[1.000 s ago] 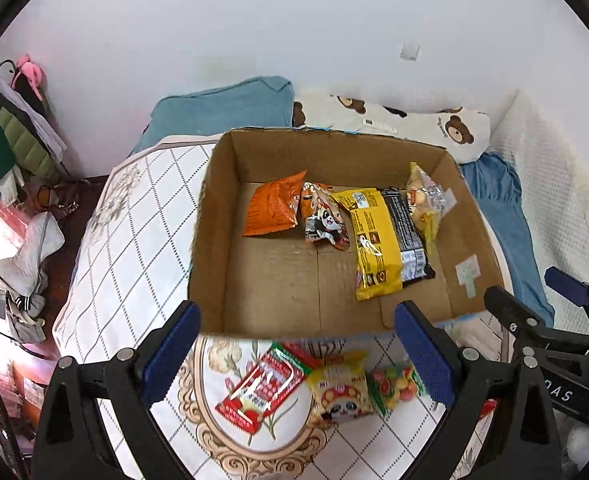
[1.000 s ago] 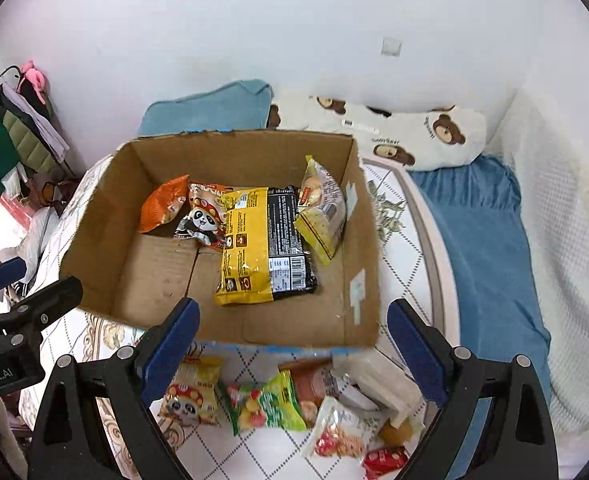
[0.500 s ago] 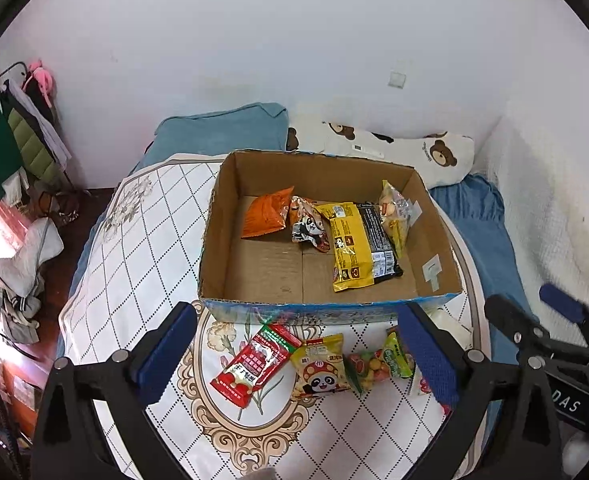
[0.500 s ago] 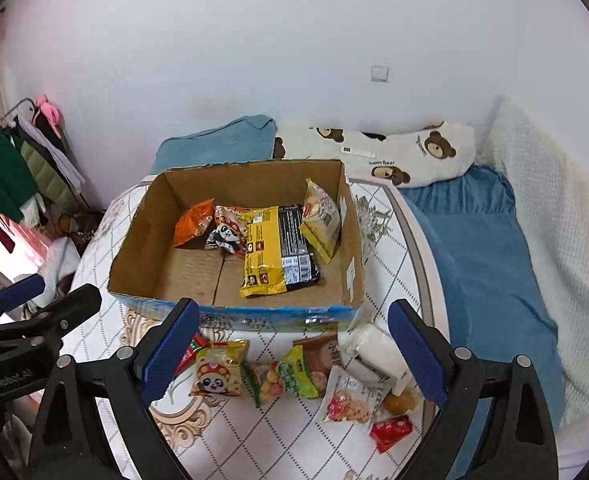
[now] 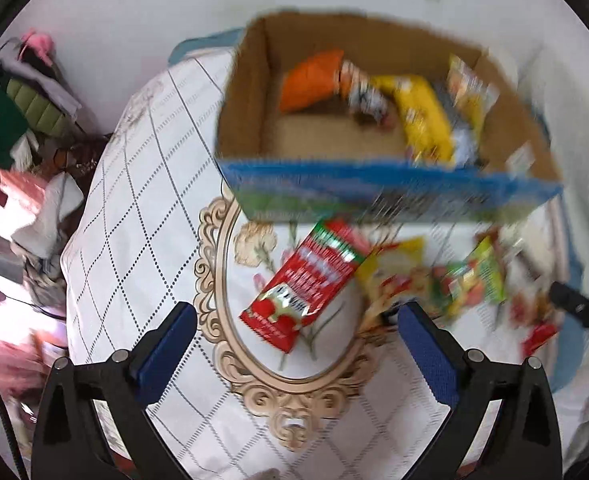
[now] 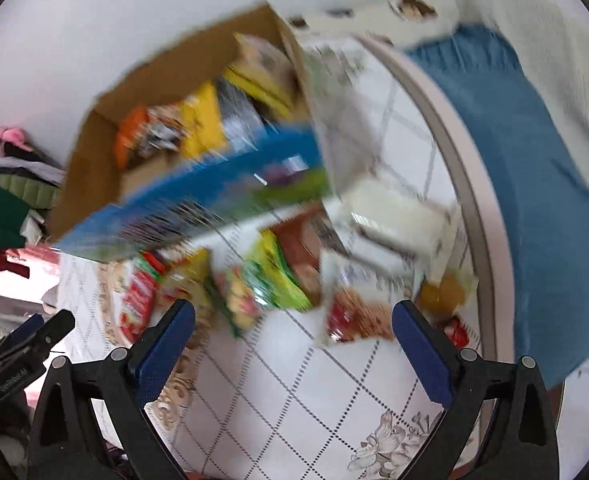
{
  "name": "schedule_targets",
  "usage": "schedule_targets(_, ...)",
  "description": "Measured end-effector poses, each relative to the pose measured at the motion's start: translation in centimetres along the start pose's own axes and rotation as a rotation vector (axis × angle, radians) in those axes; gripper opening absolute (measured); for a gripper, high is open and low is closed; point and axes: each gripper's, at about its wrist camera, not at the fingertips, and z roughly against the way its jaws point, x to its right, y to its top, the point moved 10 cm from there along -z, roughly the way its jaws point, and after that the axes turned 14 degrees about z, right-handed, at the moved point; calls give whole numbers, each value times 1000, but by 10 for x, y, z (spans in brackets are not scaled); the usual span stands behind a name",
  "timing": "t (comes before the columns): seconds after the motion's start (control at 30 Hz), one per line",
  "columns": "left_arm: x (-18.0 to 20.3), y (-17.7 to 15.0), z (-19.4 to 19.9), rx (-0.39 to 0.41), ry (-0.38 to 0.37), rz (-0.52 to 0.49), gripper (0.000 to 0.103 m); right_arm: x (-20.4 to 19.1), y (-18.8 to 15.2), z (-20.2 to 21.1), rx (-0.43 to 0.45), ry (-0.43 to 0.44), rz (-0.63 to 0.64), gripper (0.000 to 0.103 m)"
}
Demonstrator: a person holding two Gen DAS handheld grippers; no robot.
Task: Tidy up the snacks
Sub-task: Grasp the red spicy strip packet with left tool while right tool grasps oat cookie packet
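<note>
On the table, just in front of the box (image 5: 382, 196), a red packet (image 5: 306, 284) lies flat with its long axis slanting from near-left to far-right. It sits between and just ahead of the left gripper's (image 5: 294, 336) wide, empty jaws, making that the nearer hand. The right gripper (image 6: 294, 332), also wide and empty, points down over blurred packets (image 6: 350, 312) further right.

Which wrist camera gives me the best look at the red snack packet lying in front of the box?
The left wrist view: the red snack packet lies whole and fairly sharp on the tablecloth, ahead of the open left gripper. In the right wrist view it is only a blurred red strip at the left end of the row, partly hidden.
</note>
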Motion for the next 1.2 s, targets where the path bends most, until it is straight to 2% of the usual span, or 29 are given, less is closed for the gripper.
schedule_targets(0.07,1,-2,-17,-15,46,-67,103,10,-9,-16,-24,-8,-23,100)
schedule_targets(0.2,9,0,-52,-54,112,-228,102,22,-17,-36,-44,-16,-50,91)
schedule_targets(0.47,32,-5,-83,-108,127,-451,101,27,-22,-67,-88,-59,-44,91)
schedule_targets(0.57,36,-12,-92,-148,112,-473,81,30,-21,-77,-96,-77,-52,91)
schedule_targets(0.63,37,-14,-93,-157,89,-460,60,34,-20,-84,-98,-90,-55,91)
schedule_targets(0.7,36,-15,-91,-154,84,-454,52,36,-20,-89,-114,-84,-67,91)
schedule_targets(0.8,27,-20,-90,-192,58,-370,51,27,-23,-87,-135,4,-97,91)
schedule_targets(0.87,15,-26,-88,-244,21,-259,51,18,-24,-82,-134,62,-87,91)
schedule_targets(0.97,-1,-46,-82,-327,-33,-114,51,11,-22,-72,-115,94,-41,91)
schedule_targets(1.1,-15,-62,-72,-372,-89,23,51,13,-17,-70,-129,-21,135,91)
schedule_targets(1.2,-23,-68,-70,-375,-102,55,53,11,-15,-78,-178,-96,303,91)
